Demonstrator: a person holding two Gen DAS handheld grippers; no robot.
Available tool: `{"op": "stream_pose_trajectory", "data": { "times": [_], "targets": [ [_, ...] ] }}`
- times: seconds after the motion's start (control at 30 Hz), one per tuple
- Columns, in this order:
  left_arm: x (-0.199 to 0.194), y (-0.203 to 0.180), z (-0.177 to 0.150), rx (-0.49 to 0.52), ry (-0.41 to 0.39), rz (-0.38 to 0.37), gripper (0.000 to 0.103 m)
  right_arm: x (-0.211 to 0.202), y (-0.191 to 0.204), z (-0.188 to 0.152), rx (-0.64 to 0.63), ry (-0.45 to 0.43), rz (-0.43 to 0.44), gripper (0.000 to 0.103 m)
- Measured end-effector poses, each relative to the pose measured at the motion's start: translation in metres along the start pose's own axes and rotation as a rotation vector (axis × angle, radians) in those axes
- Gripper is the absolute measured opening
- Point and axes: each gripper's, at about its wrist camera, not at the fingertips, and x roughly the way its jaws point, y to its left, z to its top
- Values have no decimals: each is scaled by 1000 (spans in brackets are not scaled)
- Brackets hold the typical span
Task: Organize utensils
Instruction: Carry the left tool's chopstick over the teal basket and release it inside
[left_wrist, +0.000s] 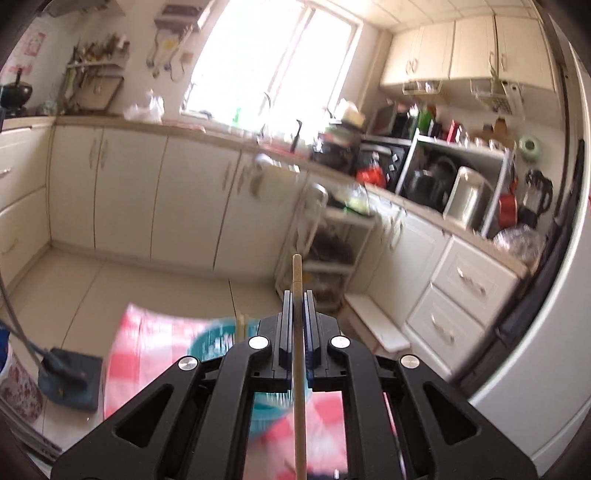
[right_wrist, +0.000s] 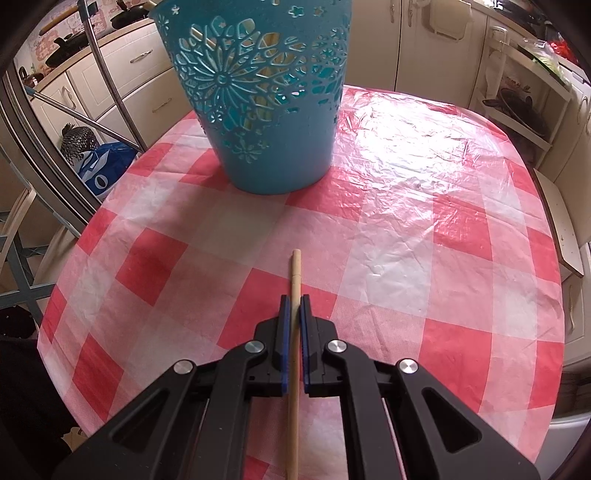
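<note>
My left gripper (left_wrist: 298, 295) is shut on a wooden chopstick (left_wrist: 296, 273) and holds it high above the table, pointing out into the kitchen. Below it the teal basket (left_wrist: 207, 343) shows blurred, with wooden sticks in it. My right gripper (right_wrist: 294, 300) is shut on another wooden chopstick (right_wrist: 295, 269), held low over the red and white checked tablecloth (right_wrist: 388, 229). The teal cut-out basket (right_wrist: 258, 92) stands upright ahead of it at the table's far side, with several wooden sticks visible through its holes.
Kitchen cabinets (left_wrist: 129, 192), a cluttered counter with shelves (left_wrist: 454, 177) and a white trolley (left_wrist: 332, 240) line the walls. A metal chair frame (right_wrist: 103, 92) and a blue bag (right_wrist: 103, 166) stand left of the table. A white bench (right_wrist: 561, 221) sits at the right.
</note>
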Motion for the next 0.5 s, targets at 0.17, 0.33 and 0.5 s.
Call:
{"op": "stream_pose_trajectory", "data": {
  "times": [0.17, 0.33, 0.5],
  "targets": [
    [44, 9, 25, -19, -127, 124, 5, 1, -3, 1, -3, -1, 7, 6],
    [69, 26, 21, -61, -168, 216, 5, 1, -1, 1, -16, -3, 0, 6],
    [83, 35, 8, -63, -157, 244, 5, 1, 0, 1, -26, -3, -4, 6]
  ]
}}
